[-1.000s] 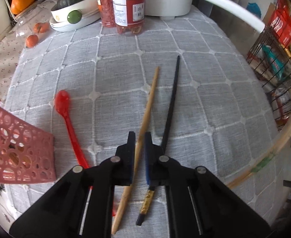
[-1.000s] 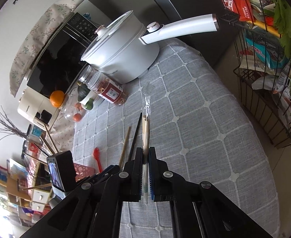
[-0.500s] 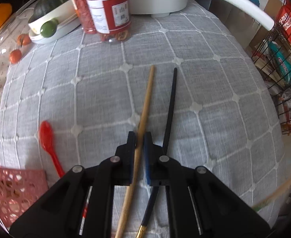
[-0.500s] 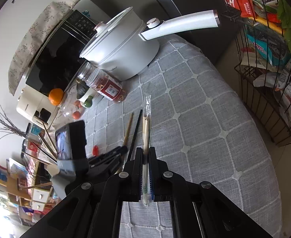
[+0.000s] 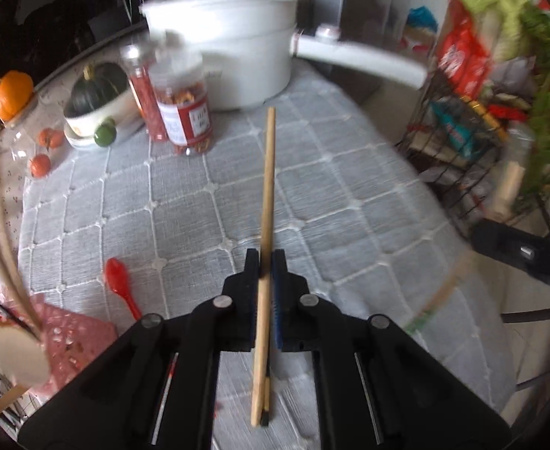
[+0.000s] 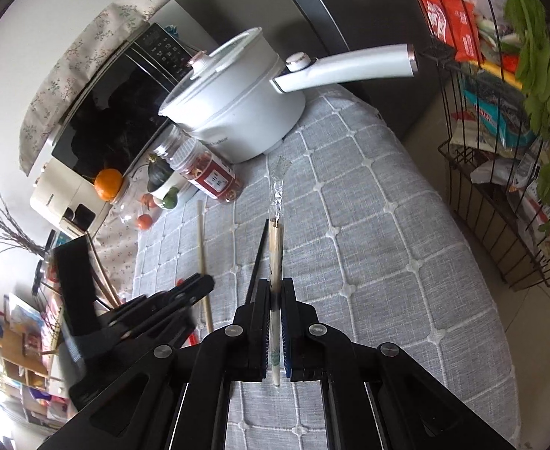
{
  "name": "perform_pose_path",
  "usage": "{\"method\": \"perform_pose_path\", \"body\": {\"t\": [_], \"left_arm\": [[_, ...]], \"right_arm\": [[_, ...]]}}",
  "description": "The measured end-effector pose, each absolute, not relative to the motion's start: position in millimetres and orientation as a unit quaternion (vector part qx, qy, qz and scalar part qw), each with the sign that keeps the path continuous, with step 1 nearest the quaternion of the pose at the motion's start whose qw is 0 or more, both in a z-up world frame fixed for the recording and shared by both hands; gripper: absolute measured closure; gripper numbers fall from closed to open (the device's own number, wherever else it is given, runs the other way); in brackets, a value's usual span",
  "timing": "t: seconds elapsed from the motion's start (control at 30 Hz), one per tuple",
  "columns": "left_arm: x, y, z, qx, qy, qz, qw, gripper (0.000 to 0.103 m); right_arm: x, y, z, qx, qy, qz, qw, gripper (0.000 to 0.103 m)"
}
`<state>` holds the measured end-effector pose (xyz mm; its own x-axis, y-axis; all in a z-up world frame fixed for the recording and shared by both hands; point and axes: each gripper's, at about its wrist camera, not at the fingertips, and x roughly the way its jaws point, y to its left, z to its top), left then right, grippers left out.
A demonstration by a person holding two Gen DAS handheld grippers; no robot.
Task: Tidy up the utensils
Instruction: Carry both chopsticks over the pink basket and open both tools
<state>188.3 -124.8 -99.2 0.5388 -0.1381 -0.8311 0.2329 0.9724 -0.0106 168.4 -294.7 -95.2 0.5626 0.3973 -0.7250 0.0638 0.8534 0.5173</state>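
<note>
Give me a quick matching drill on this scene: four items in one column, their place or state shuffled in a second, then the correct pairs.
Items:
1. wooden chopstick
2. wrapped chopsticks
3. red spoon
4. black chopstick

Place or state:
A. lying on the grey cloth near the pink basket
B. clamped in the right hand-held gripper
C. clamped in the left hand-held gripper
D. lying on the grey cloth just left of the right hand-held gripper's fingers

Pairs: 1-C, 2-B, 3-A, 4-D
</note>
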Motion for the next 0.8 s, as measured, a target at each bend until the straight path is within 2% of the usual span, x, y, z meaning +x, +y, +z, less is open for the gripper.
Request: {"method": "perform_pose_path", "body": {"t": [0.2,0.53,0.8], "left_arm": [[125.9,-110.6,-42.1,0.031,0.389,-0.153,0.908,0.096],[60.5,-36.7,52.1,-0.038,0.248,-0.156,0.955,0.096],[53.7,33.3,75.3,-0.083,0.181,-0.094,0.976,0.096]], "right_arm": [[153.4,-286.1,-55.9,0.225,0.418,0.104,0.874,0.098],[135.1,-268.5,3.8,0.196,0.352,0.104,0.909,0.098],[130.8,-224.6,26.0,0.179,0.328,0.143,0.916,0.098]]}}
